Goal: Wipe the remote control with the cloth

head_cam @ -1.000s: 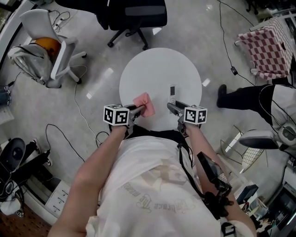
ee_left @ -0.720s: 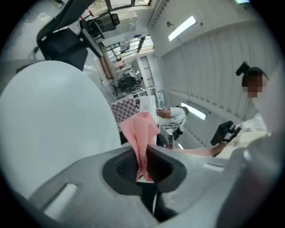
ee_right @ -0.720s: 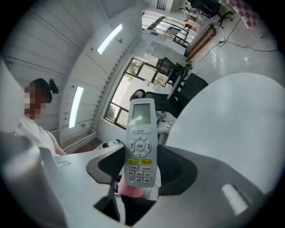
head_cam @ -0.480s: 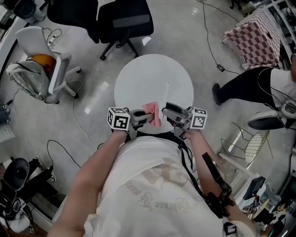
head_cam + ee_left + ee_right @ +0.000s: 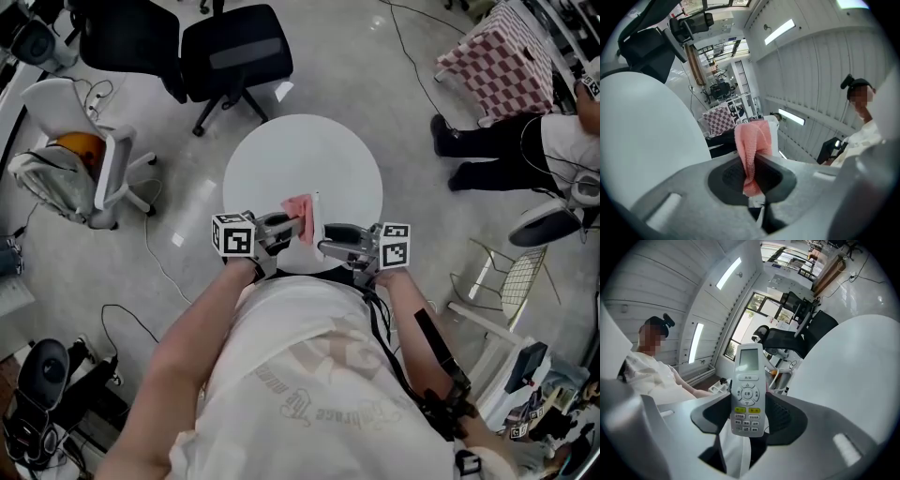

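My left gripper [image 5: 289,225] is shut on a pink cloth [image 5: 298,207], which hangs folded between its jaws [image 5: 752,145]. My right gripper [image 5: 328,244] is shut on a white remote control [image 5: 749,394], gripped at its lower end, with screen and buttons facing the camera. In the head view the remote [image 5: 320,214] shows edge-on as a thin white strip just right of the cloth; whether they touch I cannot tell. Both grippers point toward each other above the near edge of the round white table [image 5: 309,155].
Two black office chairs [image 5: 230,52] stand beyond the table and a white chair [image 5: 94,159] is at the left. A person in dark trousers [image 5: 511,141] stands at the right near a checked-cloth stool [image 5: 487,47]. Cables run over the floor.
Both grippers have risen from the table and swung toward each other. The remote has come up off the tabletop and now stands beside the cloth.
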Demonstrator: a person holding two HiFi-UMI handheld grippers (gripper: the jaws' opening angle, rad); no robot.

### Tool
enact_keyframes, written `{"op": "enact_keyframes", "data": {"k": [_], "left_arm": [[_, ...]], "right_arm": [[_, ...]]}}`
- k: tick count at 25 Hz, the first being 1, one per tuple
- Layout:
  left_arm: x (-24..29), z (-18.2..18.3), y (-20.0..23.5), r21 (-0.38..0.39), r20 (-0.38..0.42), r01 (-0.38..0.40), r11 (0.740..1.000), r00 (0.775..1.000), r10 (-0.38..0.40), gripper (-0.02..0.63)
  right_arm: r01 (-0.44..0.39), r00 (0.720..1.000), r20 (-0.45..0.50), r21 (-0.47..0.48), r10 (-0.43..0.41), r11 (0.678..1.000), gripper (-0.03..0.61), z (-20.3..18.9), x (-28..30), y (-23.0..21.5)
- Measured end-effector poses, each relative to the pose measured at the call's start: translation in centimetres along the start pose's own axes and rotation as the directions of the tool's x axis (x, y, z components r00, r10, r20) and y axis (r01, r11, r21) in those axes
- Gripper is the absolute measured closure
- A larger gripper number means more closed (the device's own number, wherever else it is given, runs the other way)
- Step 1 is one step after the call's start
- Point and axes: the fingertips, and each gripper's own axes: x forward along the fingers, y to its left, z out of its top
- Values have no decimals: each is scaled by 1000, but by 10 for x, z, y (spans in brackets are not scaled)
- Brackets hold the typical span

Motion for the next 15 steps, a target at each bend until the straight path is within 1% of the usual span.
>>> {"op": "enact_keyframes", "data": {"k": [2,4,7,9,11,12,15], "left_arm": [[2,12,-1,11,24,11,1000,1000,-12,595],[3,27,-5,16,67,31,999,997,-32,595],[4,48,-13,5,125,60,998,990,-60,595],[5,56,-19,-3,142,97,995,985,-95,595],[7,58,-25,-17,140,140,990,981,-136,595],[9,56,-27,-22,131,149,989,981,-145,595],[16,44,-25,-29,94,132,991,987,-129,595]], "right_arm": [[1,1000,-15,-5,-1,1000,344,-5,-3,1],[-1,999,-36,-11,0,1000,344,-10,-8,2],[-6,997,-71,-19,4,1000,344,-18,-14,4],[-11,997,-82,-21,9,1000,344,-21,-17,6],[-22,996,-90,-24,20,999,344,-22,-19,10],[-29,995,-93,-27,26,999,344,-22,-19,12],[-36,995,-93,-38,33,999,344,-20,-20,15]]}}
